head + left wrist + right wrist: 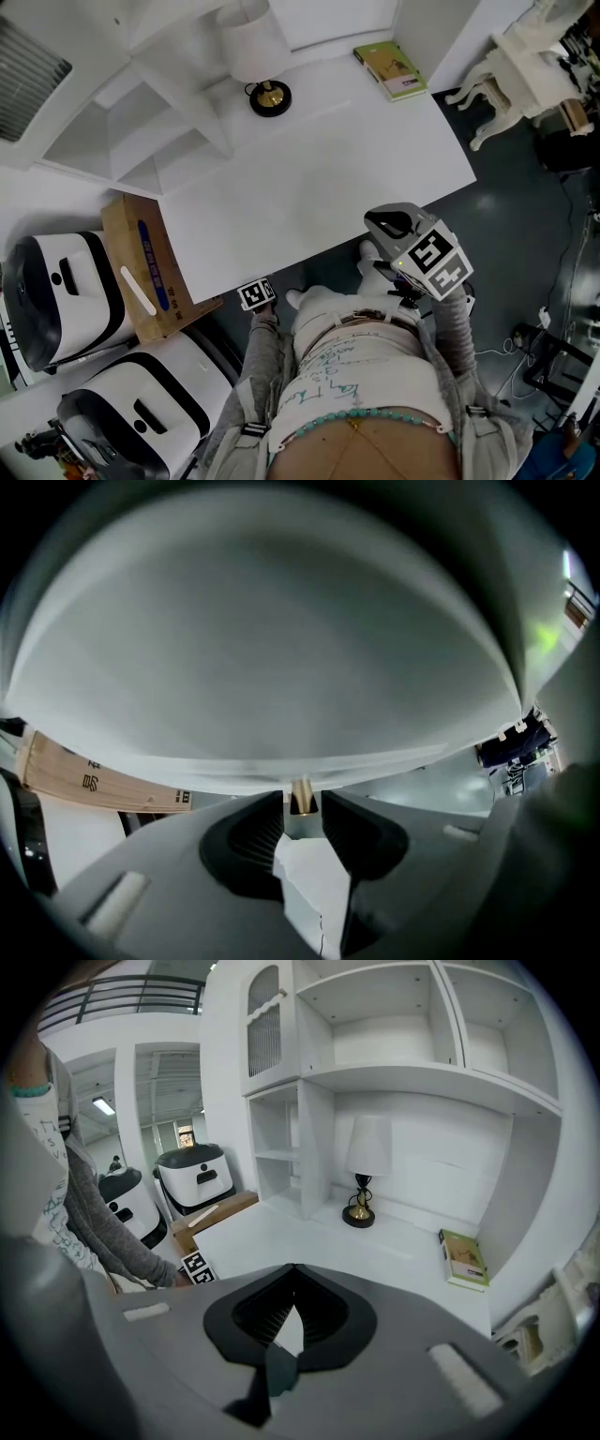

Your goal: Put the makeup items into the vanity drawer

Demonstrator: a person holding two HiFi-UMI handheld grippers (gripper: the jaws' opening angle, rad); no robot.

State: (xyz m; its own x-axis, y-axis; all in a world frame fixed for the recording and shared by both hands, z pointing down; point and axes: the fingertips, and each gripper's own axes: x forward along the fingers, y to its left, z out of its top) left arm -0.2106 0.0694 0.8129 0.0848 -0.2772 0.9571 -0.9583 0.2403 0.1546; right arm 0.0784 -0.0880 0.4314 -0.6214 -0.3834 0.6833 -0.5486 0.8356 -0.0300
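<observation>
- Well, the drawer shows only by its knob (301,797) — a small, plain, brass-coloured peg standing out from the pale front panel (281,667) under the near edge of the white worktop (309,178).
- The panel looks smooth and unmarked, and the left gripper view is so close that it fills most of that view.
- The left gripper (302,810) is tucked below that edge, close to the person's body. Its dark ribbed fingers (251,834) stand apart, one on each side of the knob. A sliver of gap shows on both sides, so they clamp nothing.
- The right gripper (380,223) is held up by the worktop's near edge, at the person's right side. Its fingers (267,1314) meet at the tips with nothing between them.
- Far back on the worktop stands a lamp (255,47) with a white shade and a black-and-gold foot. A green book (391,70) lies flat near the right rear corner, well apart from the lamp.
- Left of the worktop sits a cardboard box (141,258) with a white stick lying on top. Two white-and-black machines (56,295) stand just beside it.
</observation>
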